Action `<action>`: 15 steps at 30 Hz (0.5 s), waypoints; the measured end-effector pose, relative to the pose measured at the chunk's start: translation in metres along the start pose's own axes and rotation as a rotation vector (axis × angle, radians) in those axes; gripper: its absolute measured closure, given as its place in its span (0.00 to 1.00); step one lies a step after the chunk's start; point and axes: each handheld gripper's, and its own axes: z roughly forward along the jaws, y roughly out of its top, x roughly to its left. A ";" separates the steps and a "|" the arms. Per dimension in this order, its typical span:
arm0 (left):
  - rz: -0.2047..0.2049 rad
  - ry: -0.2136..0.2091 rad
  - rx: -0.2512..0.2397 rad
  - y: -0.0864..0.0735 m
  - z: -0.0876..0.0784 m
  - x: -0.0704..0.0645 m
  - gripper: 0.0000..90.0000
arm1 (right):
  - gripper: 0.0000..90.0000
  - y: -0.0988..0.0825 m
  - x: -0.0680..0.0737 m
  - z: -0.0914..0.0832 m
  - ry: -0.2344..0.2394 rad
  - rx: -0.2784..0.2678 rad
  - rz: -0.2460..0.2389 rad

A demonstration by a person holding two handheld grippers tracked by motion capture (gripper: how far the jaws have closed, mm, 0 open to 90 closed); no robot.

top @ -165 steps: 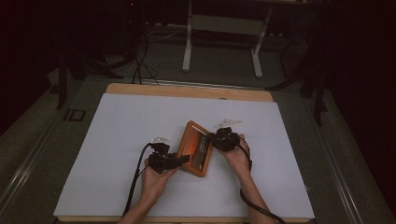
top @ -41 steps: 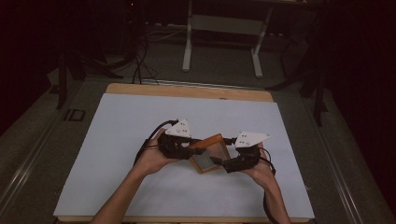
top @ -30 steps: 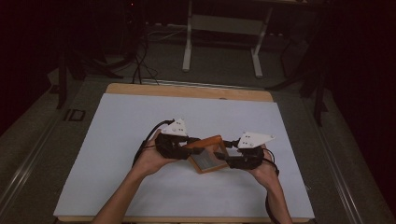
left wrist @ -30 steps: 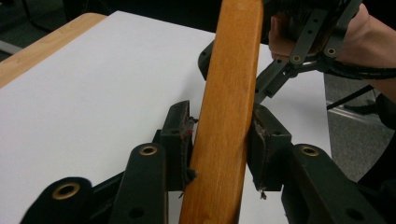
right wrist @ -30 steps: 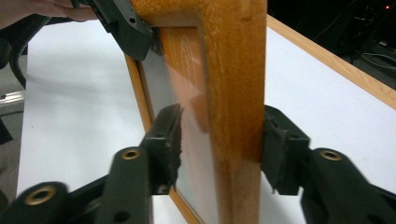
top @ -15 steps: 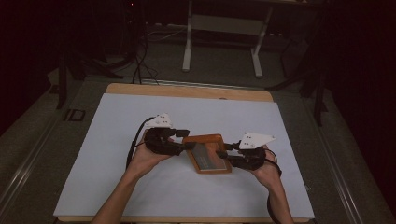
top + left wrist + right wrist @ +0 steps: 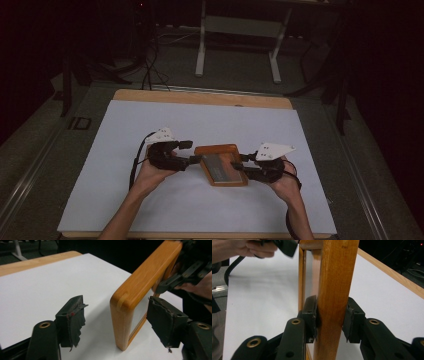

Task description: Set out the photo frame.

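A wooden picture frame (image 7: 220, 165) with a glass pane sits low over the white sheet near the table's middle. My left gripper (image 7: 190, 152) is at its left end. In the left gripper view the frame's corner (image 7: 125, 312) stands between the pads (image 7: 71, 321) of the left gripper (image 7: 118, 323). Those jaws have just been opening, and the left pad is clear of the wood, so the gripper is open. My right gripper (image 7: 240, 162) holds the frame's right side. In the right gripper view the right gripper (image 7: 329, 320) is shut on the frame's wooden rail (image 7: 334, 290).
The white sheet (image 7: 150, 125) covers a wooden table whose far edge (image 7: 200, 97) shows as a bare strip. Behind the table stand metal legs (image 7: 202, 45) and loose cables (image 7: 150, 65) on a dark floor. A cable trails from each gripper toward the person.
The left gripper has let go of the frame's left end and moved left and down. The frame, tilted up earlier, now sits lower and flatter. The right gripper kept its grip.
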 end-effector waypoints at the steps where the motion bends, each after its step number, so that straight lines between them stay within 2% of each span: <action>1: 0.001 -0.005 0.009 -0.002 0.004 0.000 0.31 | 0.74 0.000 0.000 0.000 0.001 -0.001 -0.002; 5: 0.002 -0.015 0.047 -0.010 0.022 -0.002 0.30 | 0.74 -0.002 -0.001 -0.001 0.000 -0.003 0.000; 6: 0.002 -0.015 0.047 -0.010 0.022 -0.002 0.30 | 0.74 -0.002 -0.001 -0.001 0.000 -0.003 0.000; 7: 0.012 -0.014 0.072 -0.014 0.030 -0.004 0.30 | 0.74 -0.002 -0.001 -0.001 0.001 -0.004 -0.001; 9: 0.011 -0.016 0.088 -0.018 0.036 -0.006 0.31 | 0.74 -0.003 -0.001 -0.001 0.000 -0.006 -0.001; 15: 0.011 -0.035 0.104 -0.025 0.046 -0.011 0.38 | 0.74 -0.003 -0.001 -0.002 0.002 -0.006 0.000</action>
